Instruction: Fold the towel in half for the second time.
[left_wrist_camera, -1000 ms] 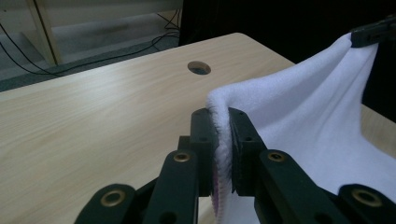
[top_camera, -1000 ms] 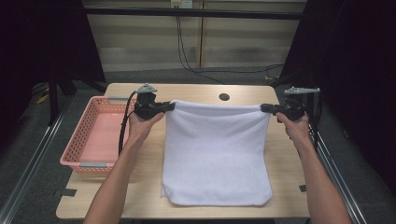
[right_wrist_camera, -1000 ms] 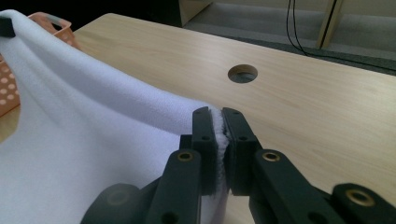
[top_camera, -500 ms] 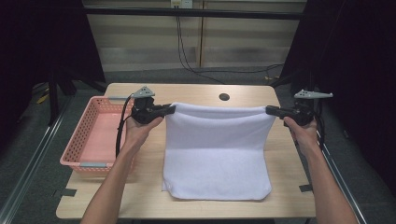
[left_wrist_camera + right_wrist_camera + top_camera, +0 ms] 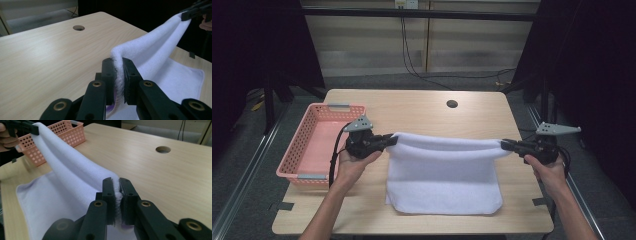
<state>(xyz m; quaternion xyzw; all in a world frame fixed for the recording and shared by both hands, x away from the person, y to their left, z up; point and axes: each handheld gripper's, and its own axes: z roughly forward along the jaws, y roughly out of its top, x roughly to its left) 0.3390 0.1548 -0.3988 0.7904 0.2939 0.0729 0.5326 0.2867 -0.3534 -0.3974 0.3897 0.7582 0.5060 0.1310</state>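
A white towel (image 5: 444, 175) lies on the wooden table (image 5: 422, 112), its near part flat and its far edge lifted and stretched between both grippers. My left gripper (image 5: 389, 140) is shut on the left corner; in the left gripper view the jaws (image 5: 117, 61) pinch the towel's fold (image 5: 160, 42), which runs up to the other gripper (image 5: 196, 11) at top right. My right gripper (image 5: 507, 145) is shut on the right corner; in the right gripper view the jaws (image 5: 117, 182) clamp the cloth (image 5: 72, 177). The raised edge sags slightly in the middle.
A pink perforated basket (image 5: 312, 145) stands at the table's left side, close to my left hand, and appears at top left in the right gripper view (image 5: 62, 132). A round cable hole (image 5: 452, 104) sits in the far middle of the table. Dark curtains flank both sides.
Both grippers have carried the towel's far edge toward the person, away from the table's back. The flat part showing is shorter, and the lifted edge now hangs over the towel's middle.
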